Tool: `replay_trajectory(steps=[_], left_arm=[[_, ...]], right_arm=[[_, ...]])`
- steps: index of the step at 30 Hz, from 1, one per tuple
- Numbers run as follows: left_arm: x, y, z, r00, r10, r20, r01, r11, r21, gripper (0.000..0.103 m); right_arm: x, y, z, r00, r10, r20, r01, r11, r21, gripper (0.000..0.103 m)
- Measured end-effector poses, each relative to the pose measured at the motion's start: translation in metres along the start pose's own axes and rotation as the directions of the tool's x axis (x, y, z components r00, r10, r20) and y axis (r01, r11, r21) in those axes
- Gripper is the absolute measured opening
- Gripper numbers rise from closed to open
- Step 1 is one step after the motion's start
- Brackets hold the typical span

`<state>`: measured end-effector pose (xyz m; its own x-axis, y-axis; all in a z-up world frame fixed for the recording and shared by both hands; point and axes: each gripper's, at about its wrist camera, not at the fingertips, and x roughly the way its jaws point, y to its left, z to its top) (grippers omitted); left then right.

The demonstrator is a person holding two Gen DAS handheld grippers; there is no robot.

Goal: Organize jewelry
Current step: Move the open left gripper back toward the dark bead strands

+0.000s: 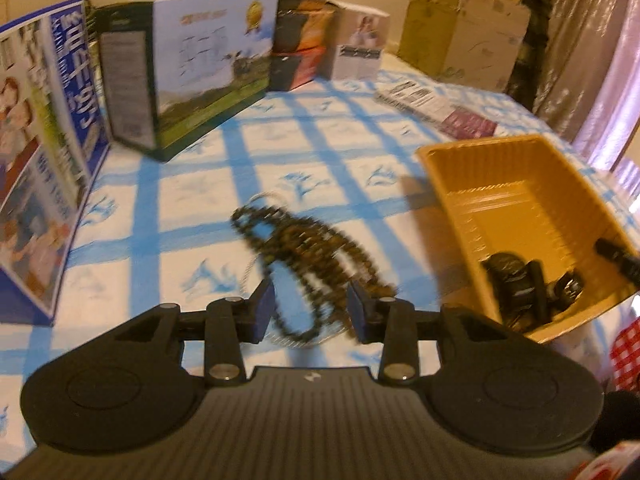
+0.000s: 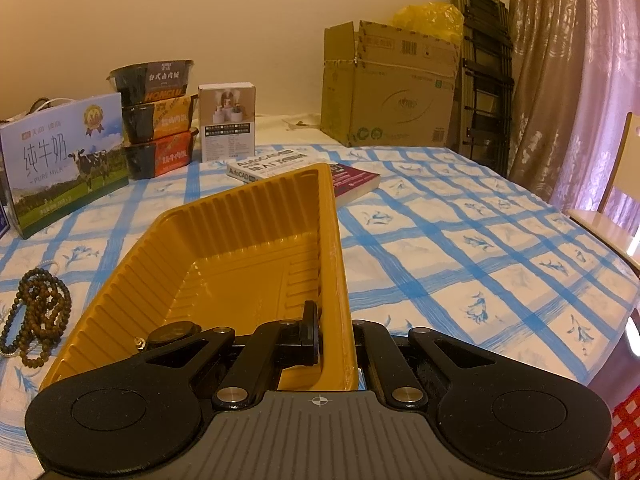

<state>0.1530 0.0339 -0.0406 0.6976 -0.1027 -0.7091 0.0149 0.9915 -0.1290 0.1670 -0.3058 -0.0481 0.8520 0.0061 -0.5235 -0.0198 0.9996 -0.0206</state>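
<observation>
A tangle of dark brown bead necklaces (image 1: 304, 252) lies on the blue-checked tablecloth, with a thin silvery chain under it. My left gripper (image 1: 311, 309) hovers just over its near end, open; a strand runs between the blue pads without being pinched. To the right stands a yellow plastic tray (image 1: 520, 200) holding a dark watch (image 1: 516, 284). My right gripper (image 2: 336, 336) is shut on the right wall of the tray (image 2: 240, 256), one finger inside and one outside. The watch (image 2: 172, 334) lies in the near corner. The beads (image 2: 36, 316) show at far left.
A milk carton box (image 2: 68, 168), stacked food bowls (image 2: 160, 120) and a small white box (image 2: 227, 120) line the back. A book (image 2: 352, 180) lies behind the tray, and a cardboard box (image 2: 388, 92) stands further back. A blue box (image 1: 44, 152) stands at the left, a wooden chair (image 2: 616, 208) at the right edge.
</observation>
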Motion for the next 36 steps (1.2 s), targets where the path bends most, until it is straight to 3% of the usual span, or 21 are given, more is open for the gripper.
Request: replay_trajectory(steps=[19, 36], left_arm=[[0.003, 0.008, -0.019, 0.997, 0.062, -0.038, -0.061, 0.998, 0.013, 0.038], [0.011, 0.004, -0.019, 0.998, 0.041, -0.044, -0.040, 0.999, 0.021, 0.039]], right_arm=[[-0.001, -0.001, -0.003, 1.000, -0.003, -0.003, 0.003, 1.000, -0.001, 0.003], [-0.002, -0.002, -0.006, 1.000, -0.003, -0.005, 0.003, 1.000, 0.001, 0.003]])
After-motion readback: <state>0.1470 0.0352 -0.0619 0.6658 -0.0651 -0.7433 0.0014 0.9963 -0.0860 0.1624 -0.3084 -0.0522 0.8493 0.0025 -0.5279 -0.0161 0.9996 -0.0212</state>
